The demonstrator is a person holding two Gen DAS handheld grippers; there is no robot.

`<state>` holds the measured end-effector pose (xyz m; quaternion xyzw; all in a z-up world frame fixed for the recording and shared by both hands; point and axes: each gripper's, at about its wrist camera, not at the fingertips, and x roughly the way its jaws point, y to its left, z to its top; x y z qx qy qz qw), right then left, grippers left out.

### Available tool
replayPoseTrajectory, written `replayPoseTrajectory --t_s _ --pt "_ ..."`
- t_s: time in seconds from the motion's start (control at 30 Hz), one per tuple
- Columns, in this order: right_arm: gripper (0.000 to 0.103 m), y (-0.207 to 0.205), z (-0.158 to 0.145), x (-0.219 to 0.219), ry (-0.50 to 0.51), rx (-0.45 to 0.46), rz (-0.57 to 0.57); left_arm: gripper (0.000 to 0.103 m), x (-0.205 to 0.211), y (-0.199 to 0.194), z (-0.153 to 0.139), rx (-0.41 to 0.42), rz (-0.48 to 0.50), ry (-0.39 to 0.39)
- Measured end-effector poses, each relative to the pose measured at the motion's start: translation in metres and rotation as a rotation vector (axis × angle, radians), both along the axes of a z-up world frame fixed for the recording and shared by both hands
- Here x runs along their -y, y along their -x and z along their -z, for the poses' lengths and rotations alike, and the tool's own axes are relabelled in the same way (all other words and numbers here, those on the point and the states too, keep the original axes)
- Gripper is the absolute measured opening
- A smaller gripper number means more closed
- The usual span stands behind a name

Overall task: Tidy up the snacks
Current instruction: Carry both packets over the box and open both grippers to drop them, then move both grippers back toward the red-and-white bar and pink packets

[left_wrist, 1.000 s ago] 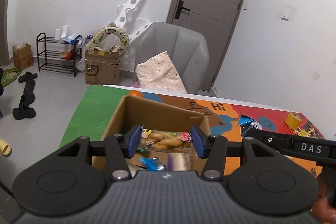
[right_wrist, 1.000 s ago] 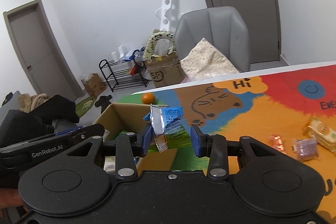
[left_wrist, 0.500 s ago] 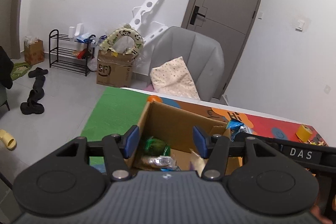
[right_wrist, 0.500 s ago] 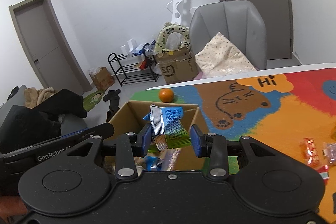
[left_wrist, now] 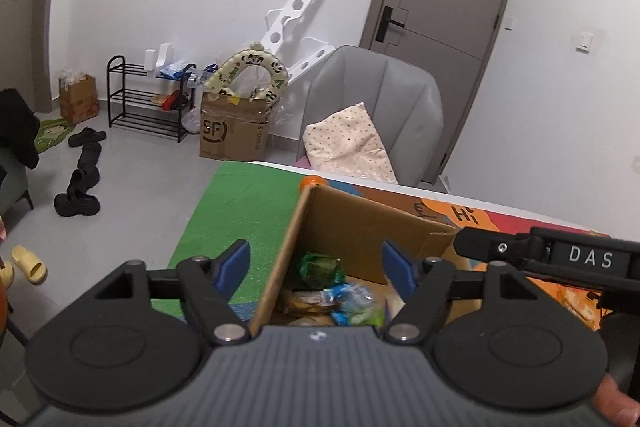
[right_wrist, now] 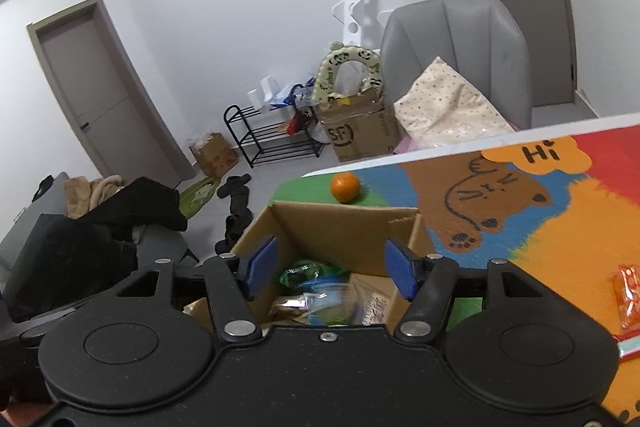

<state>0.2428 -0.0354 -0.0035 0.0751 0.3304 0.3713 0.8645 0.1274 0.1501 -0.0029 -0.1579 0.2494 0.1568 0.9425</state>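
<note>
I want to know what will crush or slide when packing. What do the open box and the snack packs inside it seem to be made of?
The box looks like brown corrugated cardboard with a matte finish: a raw cut rim and a folded flap.
The snack packs look like thin plastic or foil film, glossy and crinkled, with shiny highlights. One green pack looks the same; the blur leaves its exact film open.

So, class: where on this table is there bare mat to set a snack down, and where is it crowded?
Free: the green mat left of the cardboard box, and the cat drawing between the orange and the orange packet. Crowded: inside the box.
</note>
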Motion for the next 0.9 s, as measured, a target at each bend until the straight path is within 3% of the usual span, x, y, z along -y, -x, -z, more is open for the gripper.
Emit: replayPoseTrajectory --t_s 0.2,0.27,0.53,0.9 --pt "0.072 0.004 0.003 0.024 0.018 0.008 0.051 0.085 0.018 -0.007 0.000 0.012 0.043 0.006" --pt "0.081 0.005 0.003 0.034 0.018 0.017 0.071 0.090 0.026 -0.010 -0.001 0.009 0.056 0.002" --pt "0.102 0.003 0.004 0.075 -0.007 0.024 0.151 0.092 0.060 -0.020 -0.001 -0.005 0.115 -0.018" --pt "0.103 -0.001 0.014 0.130 -0.003 0.000 0.238 0.092 0.100 -0.032 0.002 -0.019 0.174 -0.034"
